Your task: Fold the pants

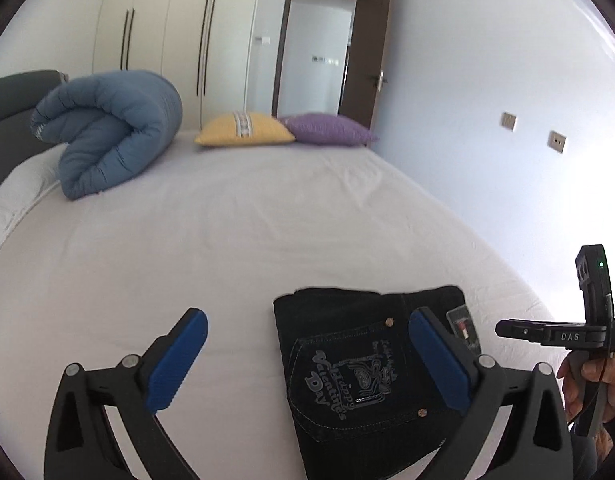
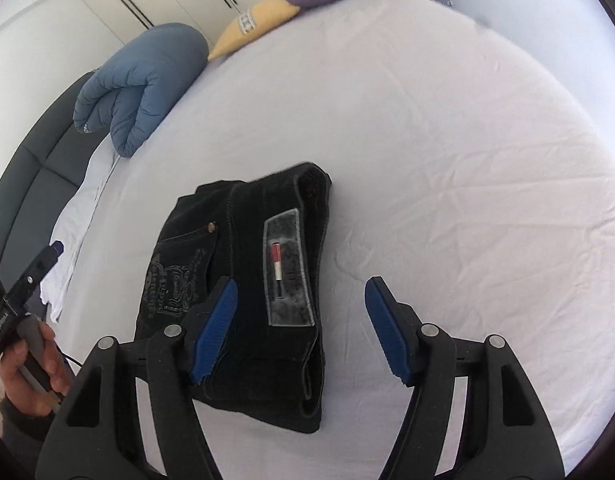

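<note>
Black jeans (image 1: 347,364) lie folded into a compact rectangle on the white bed sheet (image 1: 227,240), back pocket print and waist label facing up. They also show in the right wrist view (image 2: 243,280). My left gripper (image 1: 307,356) is open and empty, above the sheet at the jeans' left edge. My right gripper (image 2: 301,324) is open and empty, hovering over the jeans' waistband side. Neither gripper touches the jeans.
A rolled blue duvet (image 1: 107,136) lies at the far left of the bed. A yellow pillow (image 1: 243,130) and a purple pillow (image 1: 331,130) lie at the far end. A dark headboard (image 2: 31,176) runs along the left. Wardrobes and an open door stand behind.
</note>
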`<state>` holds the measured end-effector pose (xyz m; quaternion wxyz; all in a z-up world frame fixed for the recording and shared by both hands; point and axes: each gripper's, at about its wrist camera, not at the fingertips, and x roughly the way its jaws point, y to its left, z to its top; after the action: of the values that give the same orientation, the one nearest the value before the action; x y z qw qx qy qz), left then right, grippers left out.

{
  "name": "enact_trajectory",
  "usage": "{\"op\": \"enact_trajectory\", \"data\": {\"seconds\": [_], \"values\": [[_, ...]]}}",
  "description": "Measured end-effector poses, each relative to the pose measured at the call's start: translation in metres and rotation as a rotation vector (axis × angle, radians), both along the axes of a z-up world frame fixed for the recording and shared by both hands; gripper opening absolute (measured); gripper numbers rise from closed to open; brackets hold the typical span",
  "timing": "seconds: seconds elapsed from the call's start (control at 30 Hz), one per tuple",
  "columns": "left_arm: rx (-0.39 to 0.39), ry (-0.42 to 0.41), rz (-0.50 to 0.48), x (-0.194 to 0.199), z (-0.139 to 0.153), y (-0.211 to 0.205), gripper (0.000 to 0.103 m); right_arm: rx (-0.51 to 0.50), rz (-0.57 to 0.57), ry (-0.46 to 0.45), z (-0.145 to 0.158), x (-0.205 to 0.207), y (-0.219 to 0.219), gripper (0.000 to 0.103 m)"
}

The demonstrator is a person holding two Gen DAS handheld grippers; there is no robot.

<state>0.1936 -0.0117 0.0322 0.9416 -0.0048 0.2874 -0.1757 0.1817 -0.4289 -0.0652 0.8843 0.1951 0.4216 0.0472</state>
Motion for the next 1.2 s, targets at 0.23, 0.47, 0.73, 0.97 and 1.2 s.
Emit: {"op": "enact_trajectory", "data": {"seconds": [0.23,0.47,0.73,0.97,1.2], "values": [[0.134,-0.261,0.129,-0.096,0.069,0.001,0.103,-0.232,-0.038,-0.339,0.103,-0.089,0.048,0.071],[0.126,-0.397,0.228,-0.176,0.128,0.011,0.103,-0.338,-0.107,-0.682,0.182,-0.183,0.085,0.103],[0.082,-0.199,0.302,-0.177,0.135,0.016,0.103,-0.368,-0.127,-0.548,0.212,-0.219,0.12,0.103],[0.102,-0.037,0.279,-0.16,0.096,0.009,0.103,-0.367,-0.144,-0.342,0.182,-0.229,0.142,0.103],[0.122,0.079,0.273,-0.15,0.063,0.006,0.103,-0.377,-0.143,-0.242,0.146,-0.21,0.151,0.103]]}}
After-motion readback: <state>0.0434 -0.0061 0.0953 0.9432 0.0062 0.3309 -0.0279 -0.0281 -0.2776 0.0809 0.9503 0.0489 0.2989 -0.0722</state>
